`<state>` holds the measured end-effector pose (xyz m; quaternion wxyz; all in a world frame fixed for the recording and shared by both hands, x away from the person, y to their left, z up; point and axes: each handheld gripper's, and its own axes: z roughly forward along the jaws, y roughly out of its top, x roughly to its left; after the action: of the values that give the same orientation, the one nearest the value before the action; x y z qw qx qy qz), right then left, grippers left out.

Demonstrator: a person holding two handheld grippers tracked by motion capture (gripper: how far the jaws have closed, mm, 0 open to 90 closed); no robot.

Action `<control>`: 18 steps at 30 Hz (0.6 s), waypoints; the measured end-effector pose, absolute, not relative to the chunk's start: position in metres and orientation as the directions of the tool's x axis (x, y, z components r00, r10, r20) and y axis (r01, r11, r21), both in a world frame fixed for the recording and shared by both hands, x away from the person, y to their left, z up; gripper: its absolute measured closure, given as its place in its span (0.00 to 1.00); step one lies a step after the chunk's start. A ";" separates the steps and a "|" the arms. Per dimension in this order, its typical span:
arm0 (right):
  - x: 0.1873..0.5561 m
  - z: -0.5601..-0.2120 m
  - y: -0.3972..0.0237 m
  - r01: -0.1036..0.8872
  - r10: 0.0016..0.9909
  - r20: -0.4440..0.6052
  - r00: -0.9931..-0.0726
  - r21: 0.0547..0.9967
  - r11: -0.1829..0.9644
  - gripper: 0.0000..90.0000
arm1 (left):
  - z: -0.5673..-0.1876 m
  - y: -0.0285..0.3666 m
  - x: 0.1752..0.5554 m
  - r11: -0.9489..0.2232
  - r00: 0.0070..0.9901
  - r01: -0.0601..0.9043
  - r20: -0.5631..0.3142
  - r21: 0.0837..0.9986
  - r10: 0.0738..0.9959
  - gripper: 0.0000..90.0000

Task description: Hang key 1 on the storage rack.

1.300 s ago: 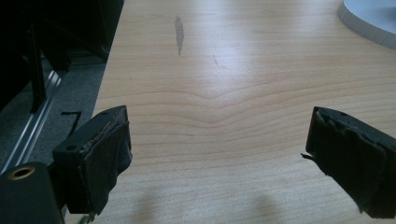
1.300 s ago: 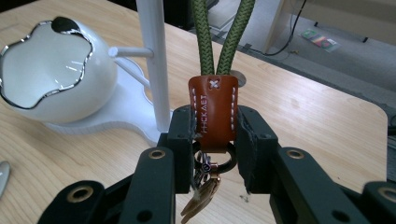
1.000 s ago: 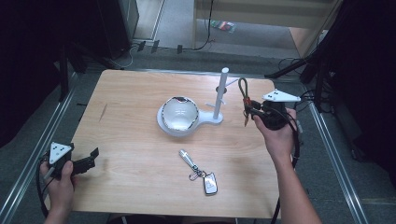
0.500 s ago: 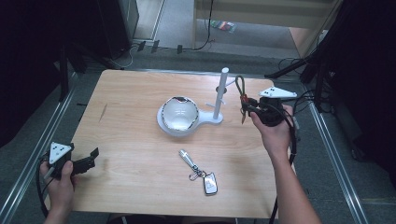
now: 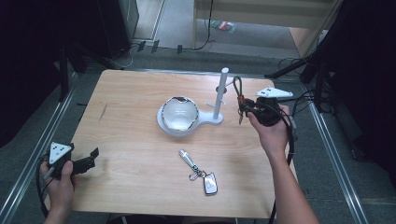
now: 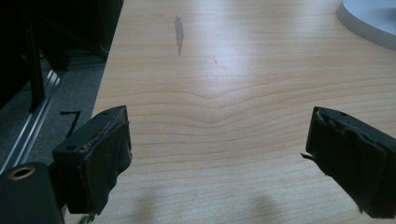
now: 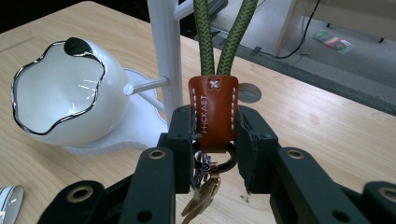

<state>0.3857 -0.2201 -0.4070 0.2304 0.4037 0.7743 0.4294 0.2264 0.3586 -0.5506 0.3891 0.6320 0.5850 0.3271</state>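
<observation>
My right gripper (image 5: pixel 247 109) (image 7: pixel 215 128) is shut on a keychain (image 7: pixel 213 109), pinching its brown leather tab. The keychain's green cord loop (image 5: pixel 238 87) stands up from the jaws, and a ring with keys (image 7: pixel 201 196) hangs below. It is held just right of the white stand's post (image 5: pixel 221 93), near a short peg (image 7: pixel 145 85). The stand's base carries a white bowl (image 5: pixel 180 113) with a silver rim. My left gripper (image 5: pixel 91 158) (image 6: pixel 217 154) rests open at the table's front left, with bare wood between its pads.
A second key set with a car fob (image 5: pixel 210 183) and a silver key (image 5: pixel 187 159) lies on the wooden table (image 5: pixel 130 116) toward the front. Metal rails (image 5: pixel 28 158) run along both sides. Cables and dark stands crowd the floor behind.
My right gripper with the keychain has shifted slightly left, closer to the stand's post. The left gripper has stayed still.
</observation>
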 end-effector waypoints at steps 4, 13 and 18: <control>0.386 -0.407 -0.220 0.431 0.824 -0.005 -0.566 0.851 0.302 0.77 | -0.551 0.359 0.226 -0.013 0.102 0.485 -0.042 0.874 0.994 0.08; 0.393 -0.405 -0.221 0.449 0.834 0.024 -0.552 0.851 0.272 0.77 | -0.551 0.358 0.226 -0.013 0.102 0.485 -0.041 0.874 0.994 0.08; 0.395 -0.406 -0.219 0.459 0.829 0.037 -0.558 0.846 0.271 0.77 | -0.551 0.359 0.226 -0.013 0.102 0.485 -0.042 0.874 0.994 0.08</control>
<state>0.3952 -0.2186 -0.4058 0.2128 0.4192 0.7682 0.4346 0.2264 0.3585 -0.5506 0.3890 0.6321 0.5849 0.3271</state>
